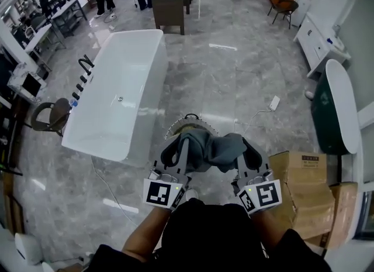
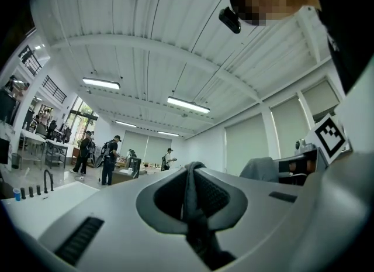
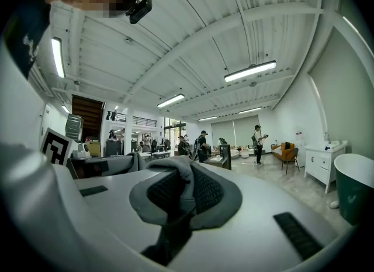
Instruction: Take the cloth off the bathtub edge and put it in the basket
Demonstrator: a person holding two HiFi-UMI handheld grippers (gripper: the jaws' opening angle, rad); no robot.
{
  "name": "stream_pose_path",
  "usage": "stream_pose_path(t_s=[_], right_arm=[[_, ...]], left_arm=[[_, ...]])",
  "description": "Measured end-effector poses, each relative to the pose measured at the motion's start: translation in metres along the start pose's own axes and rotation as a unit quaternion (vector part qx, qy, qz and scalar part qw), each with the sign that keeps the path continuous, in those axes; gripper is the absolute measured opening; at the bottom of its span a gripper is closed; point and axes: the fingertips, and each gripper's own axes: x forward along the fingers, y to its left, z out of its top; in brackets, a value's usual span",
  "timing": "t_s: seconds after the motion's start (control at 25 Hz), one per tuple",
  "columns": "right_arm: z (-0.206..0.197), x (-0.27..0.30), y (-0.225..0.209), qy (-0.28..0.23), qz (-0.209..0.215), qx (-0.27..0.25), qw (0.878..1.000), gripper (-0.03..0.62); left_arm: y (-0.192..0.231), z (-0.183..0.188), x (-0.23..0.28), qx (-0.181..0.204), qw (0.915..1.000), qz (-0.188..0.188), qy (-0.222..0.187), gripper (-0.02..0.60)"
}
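Note:
A grey cloth (image 1: 213, 148) hangs bunched between my two grippers, close to my body. In the head view my left gripper (image 1: 179, 146) is shut on the cloth's left end and my right gripper (image 1: 249, 151) on its right end. The left gripper view shows a thin fold of the cloth (image 2: 190, 192) pinched between the jaws. In the right gripper view a thicker fold (image 3: 180, 186) is clamped the same way. A round basket (image 1: 174, 128) shows partly beneath the cloth, mostly hidden by it. The white bathtub (image 1: 125, 60) stands to the left and farther away, with no cloth on its rim.
Cardboard boxes (image 1: 307, 189) are stacked at the right, near a dark green tub (image 1: 333, 113). A white power strip (image 1: 274, 102) and cables lie on the marble floor. A chair (image 1: 49, 116) stands left of the bathtub. A dark cabinet (image 1: 169, 4) and people are at the back.

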Motion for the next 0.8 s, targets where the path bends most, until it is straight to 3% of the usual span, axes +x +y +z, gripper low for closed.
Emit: stream_pose_path(t_s=[0.2,0.48,0.8], right_arm=[[0.014,0.027,0.008,-0.017,-0.002,-0.001,1.000,0.047],[0.025,0.060,0.011,-0.030,0.016,-0.002,0.999,0.047],[0.031,0.095,0.007,-0.042,0.047,0.008,0.998,0.046]], left_arm=[[0.014,0.026,0.008,0.006,0.9983,-0.024,-0.052,0.034],[0.047,0.034,0.014,-0.004,0.9985,0.015,-0.053,0.034],[0.067,0.040,0.027,0.021,0.9969,0.037,-0.066,0.034]])
